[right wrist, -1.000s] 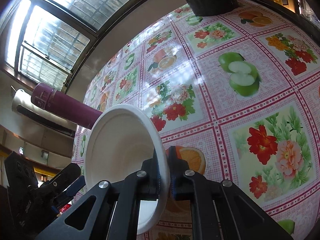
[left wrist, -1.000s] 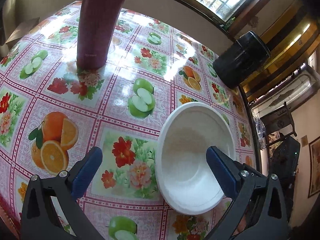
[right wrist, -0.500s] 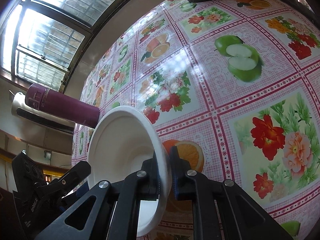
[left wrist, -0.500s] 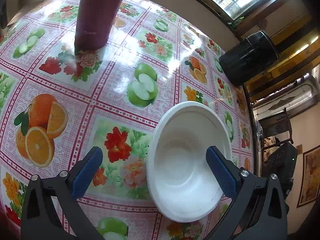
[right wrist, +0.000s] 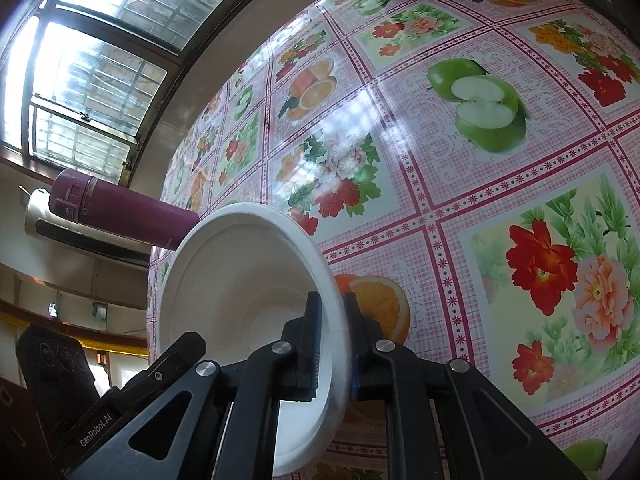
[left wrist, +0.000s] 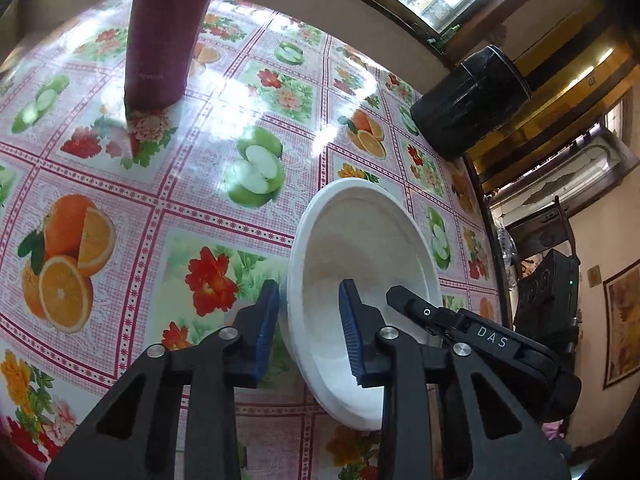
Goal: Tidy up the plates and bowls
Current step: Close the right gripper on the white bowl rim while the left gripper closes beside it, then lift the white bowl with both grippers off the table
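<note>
Bowl (right wrist: 240,280), white and tilted above the surface (right wrist: 500,200), is clamped by its rim between the fingers of the right gripper (right wrist: 331,344). In the left wrist view the same bowl (left wrist: 372,248) is straddled at its near rim by the left gripper (left wrist: 308,320), whose fingers are set narrowly, one outside and one inside the rim; firm contact cannot be told. "DAS" is read on the right gripper's body (left wrist: 492,342), "GenRobot.AI" on the left one's (right wrist: 96,428). A maroon flask (left wrist: 168,32) stands at 11 o'clock, a black jar (left wrist: 472,100) at 2 o'clock.
</note>
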Motion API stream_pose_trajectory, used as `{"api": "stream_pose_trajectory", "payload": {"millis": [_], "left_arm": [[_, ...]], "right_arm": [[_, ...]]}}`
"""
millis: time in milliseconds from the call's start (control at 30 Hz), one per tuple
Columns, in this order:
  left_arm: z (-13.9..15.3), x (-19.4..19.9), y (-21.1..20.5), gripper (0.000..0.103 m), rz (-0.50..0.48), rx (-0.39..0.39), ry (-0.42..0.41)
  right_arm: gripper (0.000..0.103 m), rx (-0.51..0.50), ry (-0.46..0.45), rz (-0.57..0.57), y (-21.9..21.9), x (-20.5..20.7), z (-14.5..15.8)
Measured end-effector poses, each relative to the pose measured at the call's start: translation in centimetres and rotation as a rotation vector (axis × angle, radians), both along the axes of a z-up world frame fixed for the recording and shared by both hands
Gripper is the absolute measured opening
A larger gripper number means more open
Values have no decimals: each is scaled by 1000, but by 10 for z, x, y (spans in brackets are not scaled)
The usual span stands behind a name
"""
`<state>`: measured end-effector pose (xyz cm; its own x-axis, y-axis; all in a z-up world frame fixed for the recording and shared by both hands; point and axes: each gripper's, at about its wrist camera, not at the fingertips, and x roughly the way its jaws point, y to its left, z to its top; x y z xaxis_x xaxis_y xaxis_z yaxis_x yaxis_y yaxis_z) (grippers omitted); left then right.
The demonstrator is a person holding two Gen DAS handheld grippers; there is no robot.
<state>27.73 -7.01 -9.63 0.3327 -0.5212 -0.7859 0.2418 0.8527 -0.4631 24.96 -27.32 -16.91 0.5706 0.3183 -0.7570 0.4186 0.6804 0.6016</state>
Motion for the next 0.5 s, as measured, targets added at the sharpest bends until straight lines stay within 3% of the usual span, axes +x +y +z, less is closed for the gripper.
{"api": "stream_pose_trajectory", "payload": {"millis": [233, 500], "left_arm": [[-9, -8, 22, 19, 39, 29, -11], [-21, -13, 11, 11, -12, 30, 7]], "right_arm": [[13, -7, -10, -7, 0, 0, 3], [14, 3, -13, 13, 5, 0, 5]]}}
